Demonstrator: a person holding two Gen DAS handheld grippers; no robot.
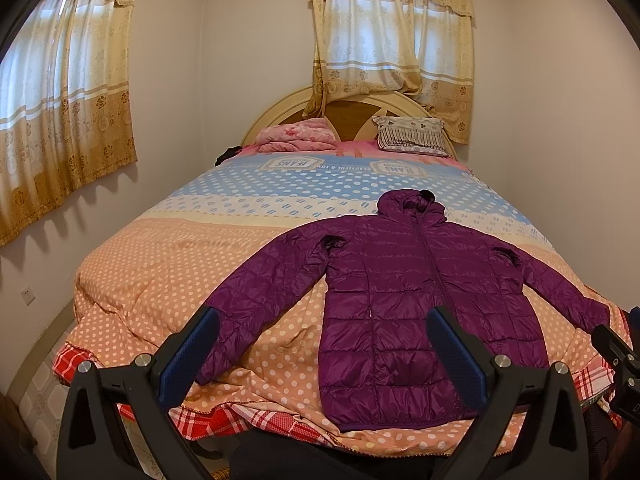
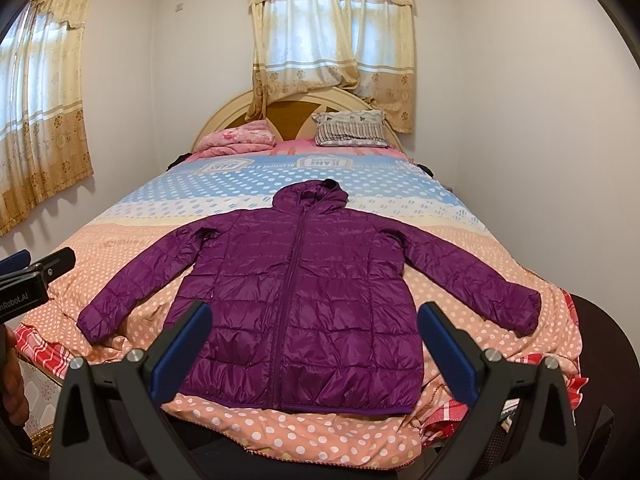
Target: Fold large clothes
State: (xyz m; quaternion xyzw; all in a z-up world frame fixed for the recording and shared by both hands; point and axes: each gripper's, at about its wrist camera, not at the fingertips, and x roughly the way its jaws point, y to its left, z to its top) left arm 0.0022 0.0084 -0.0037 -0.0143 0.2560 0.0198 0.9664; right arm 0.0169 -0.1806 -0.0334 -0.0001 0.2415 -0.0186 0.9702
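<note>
On the bed (image 1: 168, 264), purple jacket (image 1: 404, 292) spread flat, zipped, sleeves out, hood toward the headboard (image 1: 280, 108), left gripper (image 1: 324, 344) and right gripper (image 2: 316, 336) both spread wide, empty, above the jacket's hem

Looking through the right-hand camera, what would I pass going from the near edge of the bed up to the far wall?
Right claw → purple jacket → blue dotted band of the bedspread → striped pillow → headboard → curtained window.
</note>
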